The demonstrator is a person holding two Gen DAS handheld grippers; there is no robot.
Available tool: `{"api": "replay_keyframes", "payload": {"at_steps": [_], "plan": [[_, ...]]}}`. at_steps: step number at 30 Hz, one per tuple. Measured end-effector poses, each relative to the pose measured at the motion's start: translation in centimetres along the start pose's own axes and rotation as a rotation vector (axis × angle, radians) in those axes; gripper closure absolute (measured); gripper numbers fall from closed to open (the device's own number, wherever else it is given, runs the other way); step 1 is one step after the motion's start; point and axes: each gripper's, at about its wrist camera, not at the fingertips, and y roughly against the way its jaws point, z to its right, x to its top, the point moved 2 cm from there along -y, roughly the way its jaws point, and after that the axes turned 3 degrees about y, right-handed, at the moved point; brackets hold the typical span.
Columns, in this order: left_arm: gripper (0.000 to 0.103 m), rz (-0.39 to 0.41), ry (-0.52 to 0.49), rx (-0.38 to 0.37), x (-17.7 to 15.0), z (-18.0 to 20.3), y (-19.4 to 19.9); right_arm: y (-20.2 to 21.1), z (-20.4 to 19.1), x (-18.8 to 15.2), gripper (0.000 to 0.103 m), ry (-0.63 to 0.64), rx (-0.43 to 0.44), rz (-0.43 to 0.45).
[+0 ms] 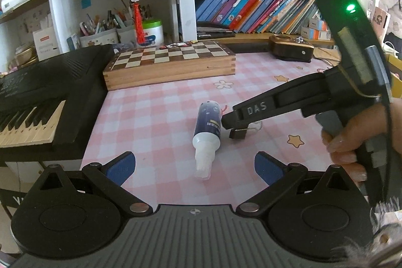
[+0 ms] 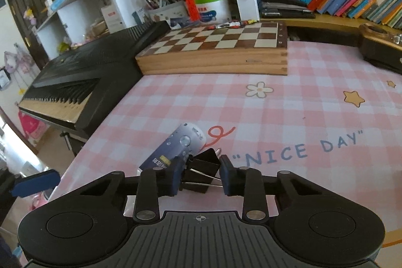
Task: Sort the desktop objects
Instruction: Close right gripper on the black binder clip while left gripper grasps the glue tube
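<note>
A black binder clip [image 2: 203, 163] rests on the pink checked tablecloth [image 2: 289, 104]. My right gripper [image 2: 201, 173] is shut on it, with a blue pad pressing each side. In the left wrist view the same clip [image 1: 237, 133] hangs under the right gripper's tip [image 1: 227, 122], touching or just above the cloth. Beside it on the left lies a dark blue spray bottle [image 1: 207, 132] with a clear white nozzle end, also in the right wrist view [image 2: 176, 147]. My left gripper [image 1: 194, 166] stands open just short of the bottle's nozzle, nothing between its pads.
A wooden chessboard box [image 1: 170, 62] lies at the back of the desk, a black electric keyboard [image 1: 45, 92] along the left edge, and a dark wooden box [image 1: 291, 50] at the back right. Shelves of books [image 1: 251, 6] and pen pots [image 1: 100, 32] stand behind.
</note>
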Motion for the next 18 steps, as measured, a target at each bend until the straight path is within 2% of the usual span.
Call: {"api": "replay_keyframes", "payload": {"at_steps": [5, 10, 12, 17, 18], "plan": [[0.003, -0.012, 0.011, -0.013, 0.7, 0.1, -1.5, 2.5, 0.4, 0.6, 0.072, 0.036, -0.039, 0.053], [0.024, -0.035, 0.025, -0.031, 1.5, 0.6, -4.1, 3.9, 0.8, 1.0, 0.072, 0.065, -0.085, 0.066], [0.037, -0.059, 0.019, -0.038, 1.9, 0.8, -5.4, 4.4, 0.8, 1.0, 0.072, 0.066, -0.096, 0.069], [0.039, -0.077, 0.048, -0.035, 2.7, 1.0, -7.8, 5.6, 1.1, 1.1, 0.072, 0.059, -0.104, 0.074], [0.042, -0.088, 0.057, -0.037, 2.8, 0.9, -8.3, 5.9, 1.2, 1.0, 0.072, 0.049, -0.106, 0.077]]}}
